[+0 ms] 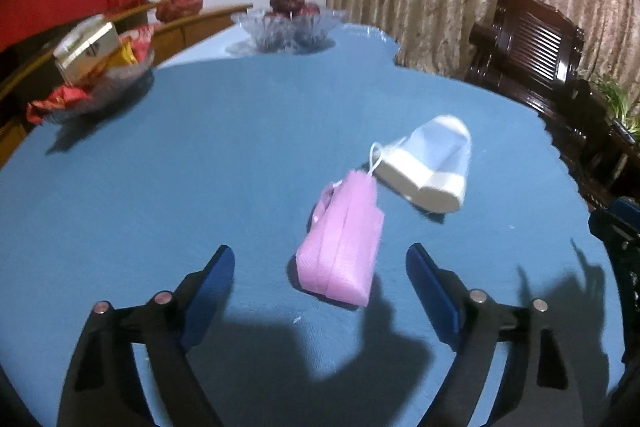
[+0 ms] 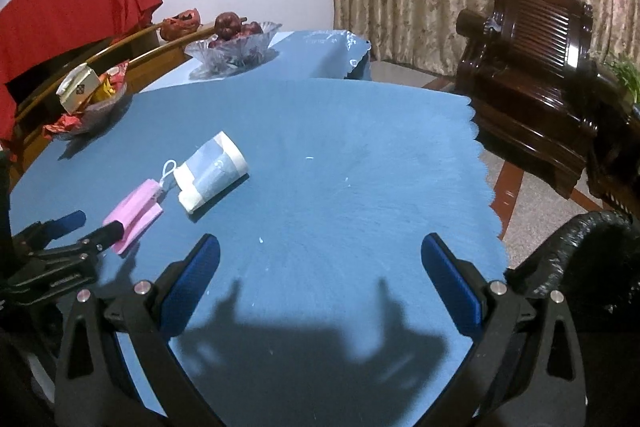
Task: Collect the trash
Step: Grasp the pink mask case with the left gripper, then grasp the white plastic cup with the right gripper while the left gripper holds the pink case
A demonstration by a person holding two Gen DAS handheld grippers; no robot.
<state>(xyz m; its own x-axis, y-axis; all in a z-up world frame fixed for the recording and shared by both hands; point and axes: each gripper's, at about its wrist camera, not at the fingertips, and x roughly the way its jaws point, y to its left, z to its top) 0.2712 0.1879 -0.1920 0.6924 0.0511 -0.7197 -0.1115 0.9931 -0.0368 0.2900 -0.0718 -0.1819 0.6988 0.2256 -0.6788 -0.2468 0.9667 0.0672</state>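
Here we hold both grippers over a table covered in a blue tablecloth (image 2: 340, 155). Our left gripper (image 1: 320, 267) has its blue-padded jaws spread wide, with nothing between the pads; a folded pink face mask (image 1: 340, 247) lies on the cloth just ahead of them, nearer the right finger. Touching the mask's far end by its ear loop is a folded white-and-blue face mask (image 1: 428, 163). From the right wrist view, the left gripper's fingertips sit at the near end of the pink mask, one fingertip overlapping its edge; we cannot tell whether it touches. Our right gripper (image 2: 320, 263) is likewise wide open and holds nothing, well apart from both masks, above bare cloth. A black trash bag (image 2: 580, 259) gapes just beside the table's right edge. At the far left stand a glass fruit bowl (image 2: 236, 47) and a dish of snack packets (image 2: 88, 99).
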